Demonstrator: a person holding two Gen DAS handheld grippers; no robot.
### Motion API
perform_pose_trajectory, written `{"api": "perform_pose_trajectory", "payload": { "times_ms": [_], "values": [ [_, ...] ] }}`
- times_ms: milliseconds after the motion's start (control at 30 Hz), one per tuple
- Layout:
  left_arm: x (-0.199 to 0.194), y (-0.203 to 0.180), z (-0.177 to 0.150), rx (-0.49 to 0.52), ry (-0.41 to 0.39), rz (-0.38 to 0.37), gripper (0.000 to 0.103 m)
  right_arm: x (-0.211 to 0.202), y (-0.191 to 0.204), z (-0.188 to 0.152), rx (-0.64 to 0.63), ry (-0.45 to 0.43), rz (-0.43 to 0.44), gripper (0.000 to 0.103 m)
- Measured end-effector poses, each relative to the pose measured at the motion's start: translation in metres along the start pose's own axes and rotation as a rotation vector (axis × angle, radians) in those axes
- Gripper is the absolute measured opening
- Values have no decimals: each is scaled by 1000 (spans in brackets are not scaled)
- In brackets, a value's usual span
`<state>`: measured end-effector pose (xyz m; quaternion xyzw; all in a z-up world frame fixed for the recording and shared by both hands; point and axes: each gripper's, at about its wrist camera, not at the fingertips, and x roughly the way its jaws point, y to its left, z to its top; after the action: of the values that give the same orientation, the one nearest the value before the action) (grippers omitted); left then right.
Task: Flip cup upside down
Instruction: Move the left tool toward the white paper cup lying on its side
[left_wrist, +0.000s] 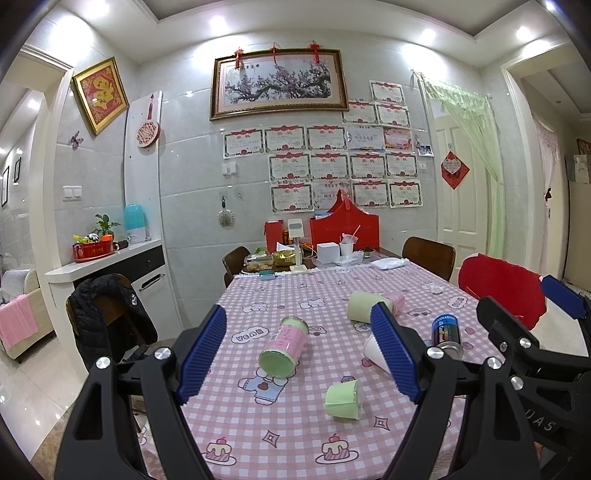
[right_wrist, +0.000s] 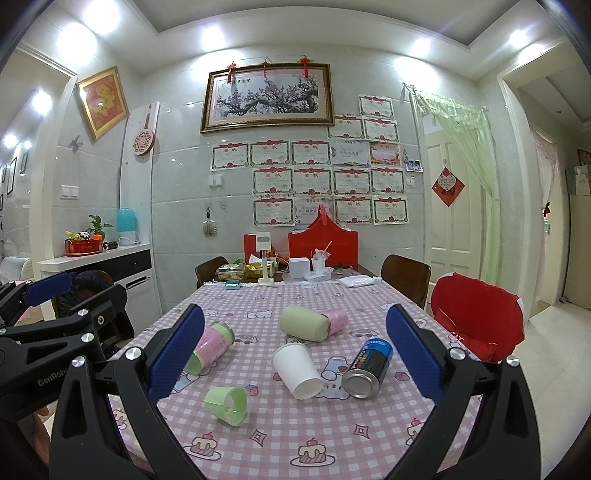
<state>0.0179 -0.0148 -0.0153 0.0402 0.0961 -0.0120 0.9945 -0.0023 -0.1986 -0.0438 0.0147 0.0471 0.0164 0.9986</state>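
Observation:
A small green cup (right_wrist: 227, 399) lies on its side on the pink checked tablecloth (right_wrist: 332, 435); it also shows in the left wrist view (left_wrist: 343, 398). A white paper cup (right_wrist: 297, 370) lies on its side beside it, half hidden behind a finger in the left wrist view (left_wrist: 373, 352). A pink and green cup (left_wrist: 283, 351) and a pale green and pink cup (right_wrist: 306, 323) also lie on their sides. My left gripper (left_wrist: 301, 356) is open above the pink and green cup. My right gripper (right_wrist: 295, 354) is open and empty above the white cup.
A blue and black can (right_wrist: 367, 369) lies on its side right of the white cup. Boxes, snacks and a red bag (right_wrist: 323, 243) crowd the table's far end. Chairs stand around: one with a black jacket (left_wrist: 107, 314) at left, a red-covered one (right_wrist: 476, 321) at right.

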Motion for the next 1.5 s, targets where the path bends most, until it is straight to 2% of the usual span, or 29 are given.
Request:
{"api": "perform_pose_trajectory", "payload": {
  "times_ms": [300, 767, 1067, 1300, 1500],
  "values": [
    [30, -18, -11, -1, 71, -24, 79, 15, -24, -15, 28, 53, -42, 95],
    [114, -29, -40, -85, 298, -95, 79, 60, -73, -42, 112, 176, -108, 95],
    [177, -81, -43, -91, 427, -182, 79, 93, -112, -50, 157, 233, -142, 95],
    [225, -117, -52, -91, 540, -203, 79, 121, -138, -58, 197, 280, -163, 95],
    [265, -134, -66, -92, 645, -182, 79, 144, -148, -65, 214, 326, -168, 95]
  ]
}}
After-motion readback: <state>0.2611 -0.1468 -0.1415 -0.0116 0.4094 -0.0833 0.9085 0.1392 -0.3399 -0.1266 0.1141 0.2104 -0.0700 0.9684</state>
